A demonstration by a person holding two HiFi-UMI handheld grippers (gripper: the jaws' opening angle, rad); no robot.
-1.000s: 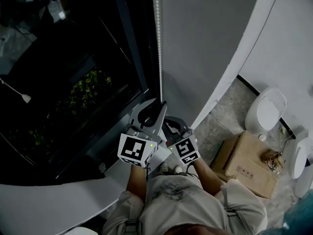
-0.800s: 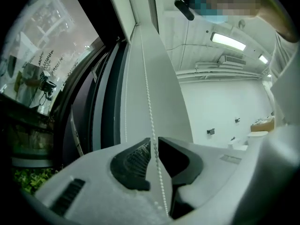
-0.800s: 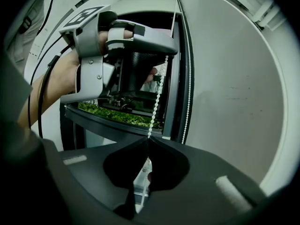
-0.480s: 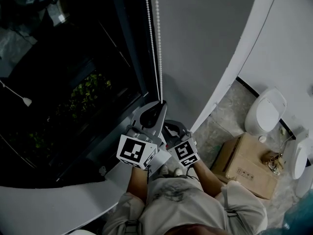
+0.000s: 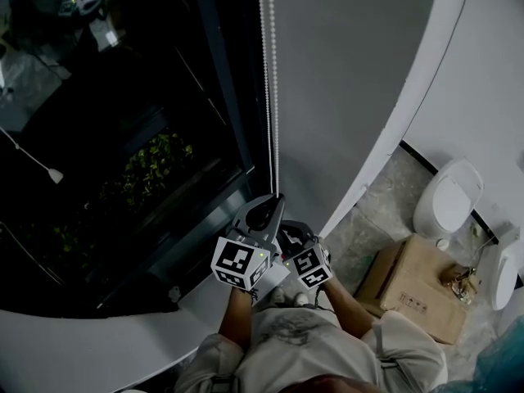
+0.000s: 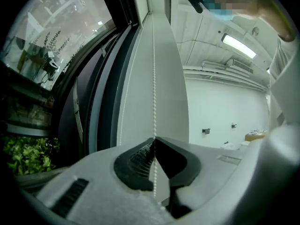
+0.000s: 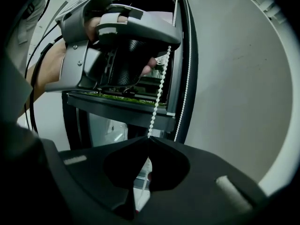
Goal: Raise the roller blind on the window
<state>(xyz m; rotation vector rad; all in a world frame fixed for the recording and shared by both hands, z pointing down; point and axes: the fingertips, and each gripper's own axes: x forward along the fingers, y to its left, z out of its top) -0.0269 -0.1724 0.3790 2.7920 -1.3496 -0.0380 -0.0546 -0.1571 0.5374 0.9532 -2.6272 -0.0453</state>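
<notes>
Left gripper [image 5: 278, 200] and right gripper [image 5: 288, 232] jaws pinch the bead chain [image 5: 274, 97] lower middle — thin, likely light, slippery

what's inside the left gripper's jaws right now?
The bead chain, pinched where the tips of the left gripper meet. It runs on down through the gap behind the tips. Below that the gripper's body covers it, so its lower end can't be seen.

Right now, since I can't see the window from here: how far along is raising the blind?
Done: the glass in view is bare. In hand: left gripper and, below it, right gripper are both shut on the chain. Left: unclear; I can't spot the blind's hem.
</notes>
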